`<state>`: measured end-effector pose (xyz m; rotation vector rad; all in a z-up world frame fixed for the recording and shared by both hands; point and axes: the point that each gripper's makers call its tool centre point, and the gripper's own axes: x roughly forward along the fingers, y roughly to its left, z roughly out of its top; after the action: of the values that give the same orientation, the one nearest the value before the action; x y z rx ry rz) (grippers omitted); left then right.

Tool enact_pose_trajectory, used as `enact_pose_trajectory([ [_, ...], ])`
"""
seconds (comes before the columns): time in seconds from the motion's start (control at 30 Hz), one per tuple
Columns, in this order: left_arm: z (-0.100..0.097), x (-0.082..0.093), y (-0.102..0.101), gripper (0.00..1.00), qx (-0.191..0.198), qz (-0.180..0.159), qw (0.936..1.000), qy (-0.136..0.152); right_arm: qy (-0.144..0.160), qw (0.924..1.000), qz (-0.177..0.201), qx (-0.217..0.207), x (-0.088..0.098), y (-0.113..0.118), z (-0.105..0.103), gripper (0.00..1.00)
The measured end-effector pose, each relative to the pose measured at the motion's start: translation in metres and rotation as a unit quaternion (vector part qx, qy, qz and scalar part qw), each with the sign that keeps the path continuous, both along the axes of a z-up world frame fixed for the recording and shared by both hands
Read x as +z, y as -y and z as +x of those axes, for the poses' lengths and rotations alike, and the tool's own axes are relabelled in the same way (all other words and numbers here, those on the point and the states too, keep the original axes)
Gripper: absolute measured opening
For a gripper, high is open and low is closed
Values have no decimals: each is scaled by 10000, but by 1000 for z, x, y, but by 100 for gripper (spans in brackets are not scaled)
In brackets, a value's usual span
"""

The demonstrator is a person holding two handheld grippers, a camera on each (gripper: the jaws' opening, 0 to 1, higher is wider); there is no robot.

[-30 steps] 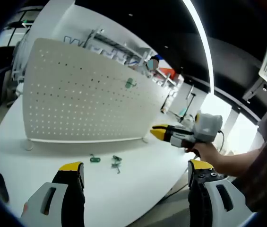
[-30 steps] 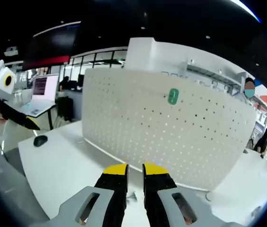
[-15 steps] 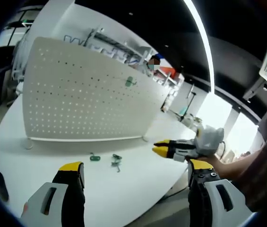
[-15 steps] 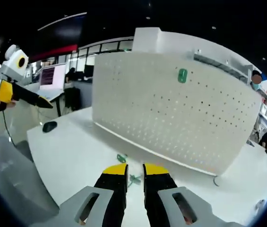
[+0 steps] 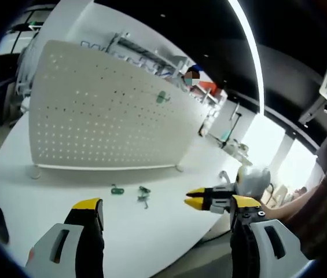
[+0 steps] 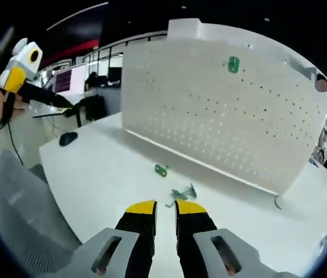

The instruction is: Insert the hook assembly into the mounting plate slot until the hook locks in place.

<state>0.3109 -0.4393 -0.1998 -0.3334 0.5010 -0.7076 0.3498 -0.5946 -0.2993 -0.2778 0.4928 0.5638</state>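
Compared with a second ago, right claw [image 6: 158, 207] has come lower and nearer the tabletop [image 6: 105, 174]; it is clenched, jaws nearly touching, holding nothing. Left claw [image 5: 166, 207] stands released, jaws wide apart, empty. One white perforated mounting plate [image 6: 221, 110] stands upright toward the tabletop's far edge, carrying one green hook [image 6: 233, 64] near its top. Two green hook pieces lie loose on the tabletop before the plate: a small green clip [image 6: 161, 169] and a green hook assembly [image 6: 182, 193], the latter just beyond the right claw's tips.
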Motion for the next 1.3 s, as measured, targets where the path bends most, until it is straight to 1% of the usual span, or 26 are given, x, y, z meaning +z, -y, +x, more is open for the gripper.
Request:
enact_pose_trajectory([
  [0.1,1,-2,-2,92,17,-1,10000,-22,-61,10000,-35,31,-7,-1,3,10],
  [0.23,3,-3,-3,92,25,7,10000,-40,-222,9997,-47,60,-19,-3,6,10],
  [0.4,5,-5,-6,92,44,22,10000,-69,-429,9990,-73,81,-36,-7,16,10],
  [0.7,6,-10,-10,92,73,38,9999,-146,-693,9974,-139,130,-63,-16,30,10],
  [0.93,10,-15,-14,92,100,53,9997,-223,-853,9960,-222,120,-80,-18,46,10],
  [1.07,13,-17,-19,92,135,69,9996,-259,-935,9954,-196,20,-88,-16,57,10],
  [1.3,18,-20,-22,92,164,87,9994,-295,-1102,9937,-191,-53,-100,-18,70,10],
])
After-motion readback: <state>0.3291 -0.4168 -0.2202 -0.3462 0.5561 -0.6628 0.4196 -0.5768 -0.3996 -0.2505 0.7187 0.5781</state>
